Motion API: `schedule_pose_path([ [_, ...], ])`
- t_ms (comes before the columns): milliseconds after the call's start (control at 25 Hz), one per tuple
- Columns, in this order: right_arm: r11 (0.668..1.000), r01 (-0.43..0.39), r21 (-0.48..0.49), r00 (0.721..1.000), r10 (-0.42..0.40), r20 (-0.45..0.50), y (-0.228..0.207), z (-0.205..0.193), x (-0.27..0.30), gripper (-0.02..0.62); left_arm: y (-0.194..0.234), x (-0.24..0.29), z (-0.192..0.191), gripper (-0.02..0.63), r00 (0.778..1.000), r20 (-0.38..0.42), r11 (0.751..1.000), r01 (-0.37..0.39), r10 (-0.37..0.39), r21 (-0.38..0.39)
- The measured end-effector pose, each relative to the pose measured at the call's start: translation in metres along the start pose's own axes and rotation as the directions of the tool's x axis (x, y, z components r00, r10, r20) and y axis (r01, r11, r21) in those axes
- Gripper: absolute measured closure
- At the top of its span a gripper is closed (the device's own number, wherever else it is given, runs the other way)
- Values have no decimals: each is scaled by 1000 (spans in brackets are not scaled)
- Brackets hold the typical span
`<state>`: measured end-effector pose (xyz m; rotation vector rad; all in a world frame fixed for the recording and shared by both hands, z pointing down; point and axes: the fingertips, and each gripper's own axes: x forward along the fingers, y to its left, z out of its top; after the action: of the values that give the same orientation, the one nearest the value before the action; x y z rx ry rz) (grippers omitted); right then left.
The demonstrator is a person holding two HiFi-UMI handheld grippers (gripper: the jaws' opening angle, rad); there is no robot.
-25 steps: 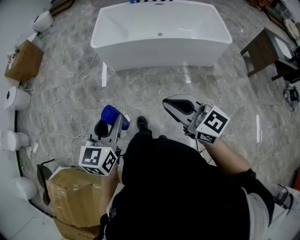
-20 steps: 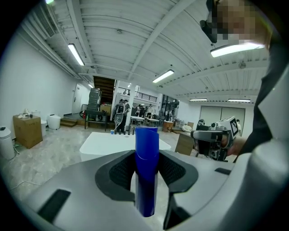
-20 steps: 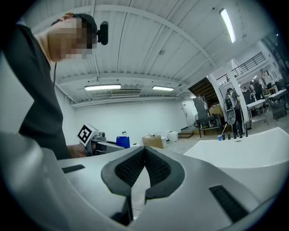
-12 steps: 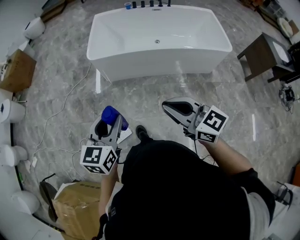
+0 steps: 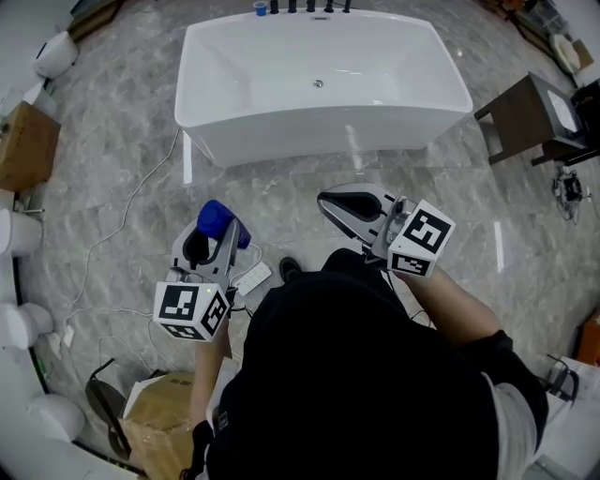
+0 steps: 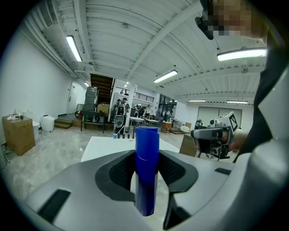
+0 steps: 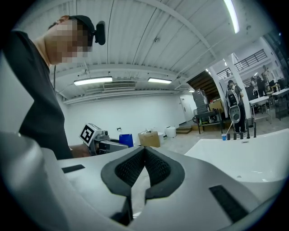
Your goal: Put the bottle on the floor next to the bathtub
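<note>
The white bathtub (image 5: 309,131) stands on the grey marbled floor (image 5: 122,112), its basin bare down to the drain (image 5: 319,83). A small blue cup (image 5: 260,9) and a row of dark upright things (image 5: 310,7) sit on its far rim. The blue bottle (image 5: 217,221) is off the floor, upright between the pads of the left gripper (image 5: 216,240), which clasps it at a middling width, well short of the tub. The right gripper (image 5: 328,201) has its jaws pressed together with nothing between them. A taped cardboard box (image 5: 159,427) lies at the person's left (closed, so its contents cannot be told). Only the head view shows the white cable (image 5: 122,202) trailing across the floor and the dark side table (image 5: 525,117). Only the gripper views show the ceiling strip lights (image 6: 74,47), and each also shows the other gripper off to one side.
</note>
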<state>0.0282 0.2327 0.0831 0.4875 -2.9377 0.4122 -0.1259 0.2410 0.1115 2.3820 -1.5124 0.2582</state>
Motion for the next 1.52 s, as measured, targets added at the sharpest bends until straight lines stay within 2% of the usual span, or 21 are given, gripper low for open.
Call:
schedule_pose_path([
  [280,998,10,54,1000,-9,-20,-47,2,24,568,30,40,-3,443,999,-35,999,2,-4,-45],
  [520,997,-34,69,998,38,-50,-102,3,41,568,41,91,7,443,999,-50,998,-9,6,-68],
  [920,985,-149,91,985,155,-70,-225,26,64,568,77,185,55,443,985,-61,984,-164,160,-69],
  [1120,973,-186,138,976,200,-91,-272,19,75,568,86,222,63,443,975,-75,971,-216,209,-105],
  [1320,954,-217,206,959,248,-139,-289,-9,91,568,94,249,51,443,963,-114,960,-256,242,-118],
  [1520,951,-193,240,955,239,-177,-308,-31,116,568,109,277,36,443,968,-140,963,-227,207,-143],
])
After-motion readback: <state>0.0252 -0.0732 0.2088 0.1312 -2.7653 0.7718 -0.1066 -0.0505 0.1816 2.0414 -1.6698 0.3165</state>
